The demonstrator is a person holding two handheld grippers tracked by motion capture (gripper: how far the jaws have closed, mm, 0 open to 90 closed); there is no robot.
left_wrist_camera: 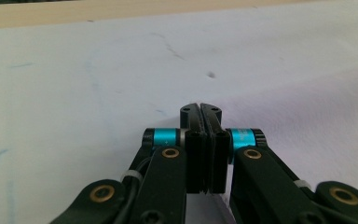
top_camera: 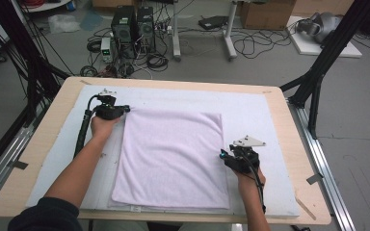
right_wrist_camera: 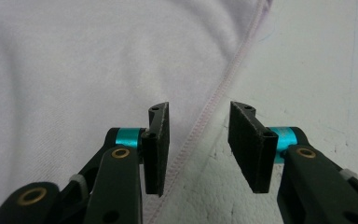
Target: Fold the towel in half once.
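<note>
The left tool [left_wrist_camera: 200,112] is pressed together on nothing; the right tool [right_wrist_camera: 198,140], spread, could miss the towel's [top_camera: 173,159] thin edge.

Even, diffuse overhead lighting; no glare. The pale lilac terry-cloth towel [top_camera: 171,159] casts faint soft shadows on the white foam-covered wooden bench [top_camera: 274,125]. High view slightly soft; both gripper views blur toward the far background.
</note>
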